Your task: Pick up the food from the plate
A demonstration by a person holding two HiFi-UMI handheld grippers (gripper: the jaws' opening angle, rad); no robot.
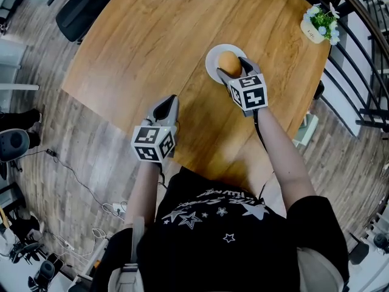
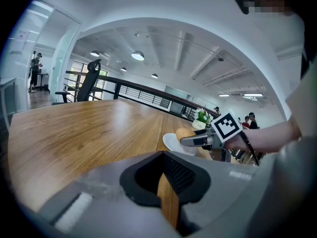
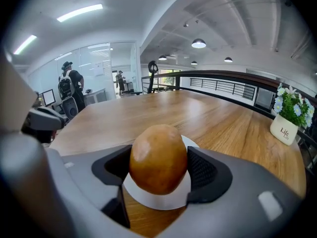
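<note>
A black office chair (image 1: 85, 8) stands far to the left of the round white plate (image 1: 211, 59), beyond the edge of the large wooden table (image 1: 152, 35) on which the plate lies.

Nearer to the person than the plate and to its left, well apart from it, is the grey left gripper (image 1: 171, 102) with its cube of black-and-white square markers. It is over the table close to the near edge, and its tips point roughly towards the plate. In the left gripper view its two jaws are drawn together. Only a thin slit of the wood shows between the black pads, and there is nothing in them.

On the plate is the food, a golden-brown rounded bun (image 3: 158, 157). It is about in the middle of the plate, and the white rim shows around and below it. The grey right gripper (image 1: 232, 67) reaches over the near side of the plate, and its jaws stand wide, one on each side of the bun. In the right gripper view both black pads press against the sides of the bun. I cannot tell if the bun rests on the plate or is a little above it.

To the right of the plate, near the far right corner of the table, stands a small white pot of white flowers and green leaves (image 1: 317, 24), well apart from the plate.
</note>
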